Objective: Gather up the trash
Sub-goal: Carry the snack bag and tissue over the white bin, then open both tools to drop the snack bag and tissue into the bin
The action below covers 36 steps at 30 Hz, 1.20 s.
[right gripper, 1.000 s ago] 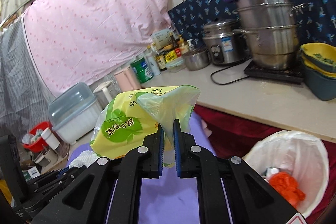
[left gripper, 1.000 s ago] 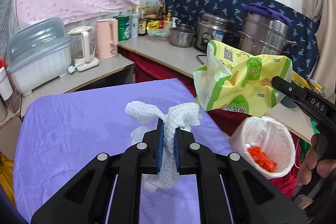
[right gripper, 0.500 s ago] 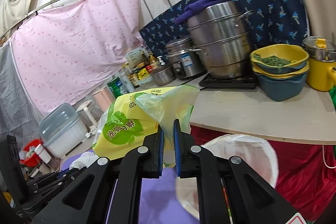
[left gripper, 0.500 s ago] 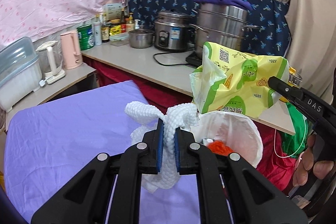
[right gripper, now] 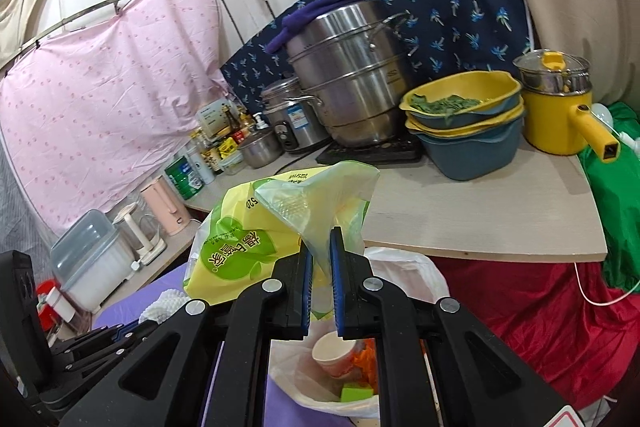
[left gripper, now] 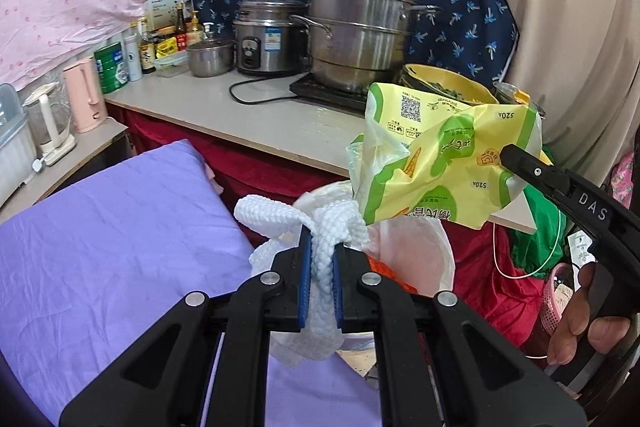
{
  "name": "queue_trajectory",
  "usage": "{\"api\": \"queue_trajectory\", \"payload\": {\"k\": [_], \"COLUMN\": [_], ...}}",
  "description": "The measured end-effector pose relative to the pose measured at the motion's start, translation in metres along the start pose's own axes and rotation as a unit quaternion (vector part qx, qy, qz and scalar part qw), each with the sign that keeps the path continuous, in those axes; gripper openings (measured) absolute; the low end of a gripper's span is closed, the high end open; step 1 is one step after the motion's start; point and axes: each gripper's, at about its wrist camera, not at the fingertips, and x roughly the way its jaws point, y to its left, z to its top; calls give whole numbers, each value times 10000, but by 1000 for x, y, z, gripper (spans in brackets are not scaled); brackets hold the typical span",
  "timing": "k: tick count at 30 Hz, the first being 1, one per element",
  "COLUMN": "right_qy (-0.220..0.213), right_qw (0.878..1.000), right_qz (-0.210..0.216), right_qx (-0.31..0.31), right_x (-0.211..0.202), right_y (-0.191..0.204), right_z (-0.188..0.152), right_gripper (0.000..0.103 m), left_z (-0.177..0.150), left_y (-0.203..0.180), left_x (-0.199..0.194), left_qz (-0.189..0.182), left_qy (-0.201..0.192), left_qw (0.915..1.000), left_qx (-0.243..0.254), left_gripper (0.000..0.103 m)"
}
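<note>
My left gripper (left gripper: 321, 255) is shut on a crumpled white paper towel (left gripper: 320, 227), held at the right edge of the purple table (left gripper: 112, 251). My right gripper (right gripper: 321, 255) is shut on a corner of a yellow-green plastic snack bag (right gripper: 248, 239), which also shows in the left wrist view (left gripper: 436, 163). Both hang above a trash bin lined with a white bag (right gripper: 412, 271), (left gripper: 416, 251). Inside the bin lie a paper cup (right gripper: 334, 353), orange scraps and a green piece. The paper towel shows low left in the right wrist view (right gripper: 164, 301).
A wooden counter (right gripper: 480, 219) behind the bin carries a steel steamer pot (right gripper: 352, 75), rice cooker (left gripper: 268, 35), stacked yellow and blue basins (right gripper: 464, 119), a yellow pot (right gripper: 560, 107), bottles and kettles. Red cloth (right gripper: 540, 327) hangs below the counter.
Both grippers have swung right from over the purple table toward the bin, carrying the towel and the bag. The bin now lies right under them.
</note>
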Motion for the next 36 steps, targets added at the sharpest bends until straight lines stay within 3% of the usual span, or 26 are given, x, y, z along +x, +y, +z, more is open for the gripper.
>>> {"api": "queue_trajectory", "payload": {"k": [16, 21, 23, 27, 31, 36], "right_qy": [143, 320, 386, 469, 426, 375], "right_qw": [9987, 9983, 9980, 9976, 9983, 9986], "right_qz": [-374, -362, -372, -276, -215, -178], "right_qx": [309, 333, 324, 420, 341, 332], "right_x": [22, 39, 47, 57, 57, 52], "right_y": [-43, -43, -42, -40, -33, -27], "right_z": [-17, -26, -30, -35, -35, -31], "right_gripper": [9, 9, 12, 21, 42, 49], "left_z": [-15, -14, -13, -10, -10, -10], "left_y": [-20, -16, -14, -4, 9, 19], "left_x": [62, 70, 68, 66, 61, 52], "left_qz": [-153, -112, -6, 58, 114, 189], "left_qy": [520, 433, 309, 236, 230, 183], "left_qw": [9985, 9989, 9995, 9994, 9986, 9979], "left_qx": [-92, -116, -107, -253, -456, -588], "left_gripper": [12, 50, 60, 66, 68, 69]}}
